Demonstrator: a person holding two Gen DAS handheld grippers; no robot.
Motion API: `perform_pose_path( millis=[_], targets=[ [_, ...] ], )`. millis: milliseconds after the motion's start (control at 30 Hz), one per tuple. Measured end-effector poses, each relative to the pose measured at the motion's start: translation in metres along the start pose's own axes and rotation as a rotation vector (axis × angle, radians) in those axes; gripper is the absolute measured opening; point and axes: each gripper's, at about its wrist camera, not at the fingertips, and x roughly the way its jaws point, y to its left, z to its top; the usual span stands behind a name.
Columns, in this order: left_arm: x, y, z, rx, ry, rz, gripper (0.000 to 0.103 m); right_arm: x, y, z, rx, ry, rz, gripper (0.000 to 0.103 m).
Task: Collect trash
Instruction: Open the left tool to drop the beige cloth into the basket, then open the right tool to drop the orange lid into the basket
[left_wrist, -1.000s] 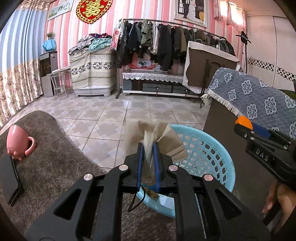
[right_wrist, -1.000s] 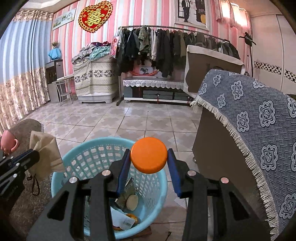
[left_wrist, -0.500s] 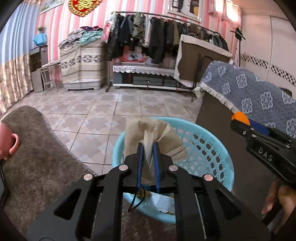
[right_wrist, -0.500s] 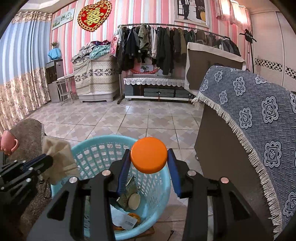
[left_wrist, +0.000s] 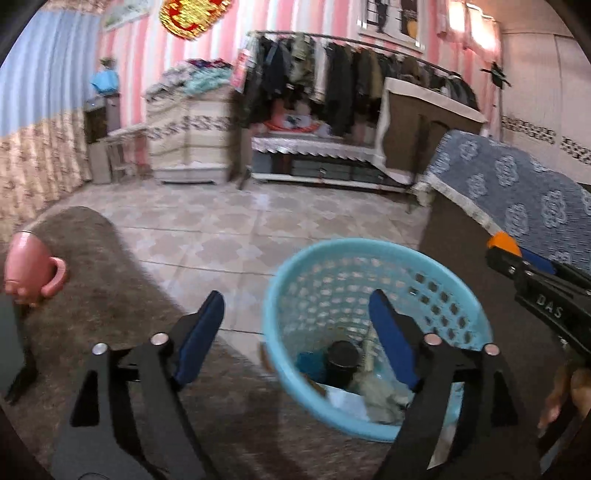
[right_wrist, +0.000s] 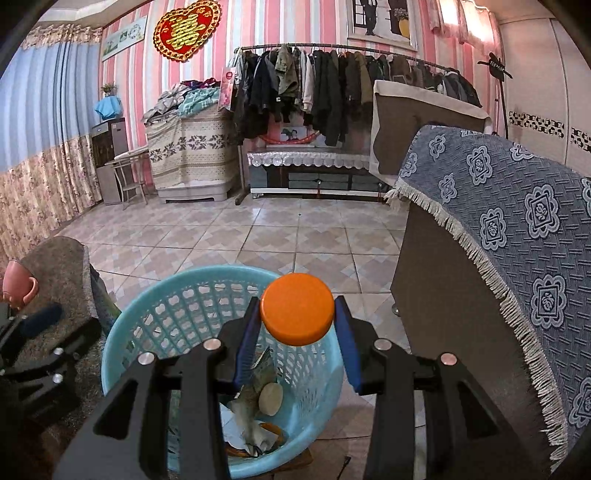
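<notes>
While the left gripper (left_wrist: 295, 332) is hanging over the near rim of the blue basket (right_wrist: 122, 332), its jaws are opening and standing wide, with nothing between them. A second ago they were pinching a crumpled brown paper upright above the basket; that paper is no longer in the jaws, and a crumpled pale wad is lying among the trash at the bottom.

On the other side of the basket the right gripper (right_wrist: 297, 339) is holding an orange lid (right_wrist: 297, 314) between its blue pads (right_wrist: 247, 343), at a middling width that is unchanged from the earlier frames. The lid is a flat round disc (so it has no real long axis); it is sitting on edge, its broad face turned toward the camera and its rim pressed by the pads on either side. It is hovering above the far half of the basket's opening.

Inside the basket are lying a round pale disc (right_wrist: 270, 398), white paper scraps (right_wrist: 236, 432), something orange near the bottom (right_wrist: 271, 430), and, in the left wrist view, a dark round can or cap (left_wrist: 343, 360) beside something teal.

Left of the basket, a pink mug (left_wrist: 31, 267) is sitting on the grey rug (left_wrist: 110, 295). Right of the basket, a blue patterned cloth (right_wrist: 517, 240) is draping a brown cabinet. The left wrist view is blurring noticeably.
</notes>
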Motion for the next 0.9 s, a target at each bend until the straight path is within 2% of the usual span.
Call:
perform_pose_path(
  millis=[67, 267, 600, 633, 667, 700, 900],
  targets=[
    [-0.007, 0.007, 0.000, -0.010, -0.020, 0.043, 0.088, 0.002, 0.006, -0.002, -0.012, 0.003, 0.008, 0.040],
    [-0.016, 0.019, 0.000, -0.026, -0.038, 0.099, 0.093, 0.008, 0.019, -0.002, -0.020, 0.012, 0.035, 0.040],
    [-0.015, 0.036, -0.004, -0.090, -0.031, 0.133, 0.094, 0.026, 0.043, -0.001, -0.047, 0.030, 0.086, 0.041],
    [-0.015, 0.038, -0.004, -0.100, -0.031, 0.133, 0.094, 0.026, 0.048, -0.002, -0.063, 0.026, 0.088, 0.045],
    [-0.014, 0.040, -0.004, -0.107, -0.031, 0.134, 0.094, 0.026, 0.050, -0.003, -0.073, 0.026, 0.082, 0.056],
    [-0.014, 0.040, -0.004, -0.113, -0.031, 0.134, 0.094, 0.026, 0.050, -0.003, -0.076, 0.025, 0.081, 0.061],
    [-0.014, 0.040, -0.004, -0.111, -0.035, 0.139, 0.094, 0.023, 0.046, -0.006, -0.047, 0.017, 0.069, 0.074]
  ],
)
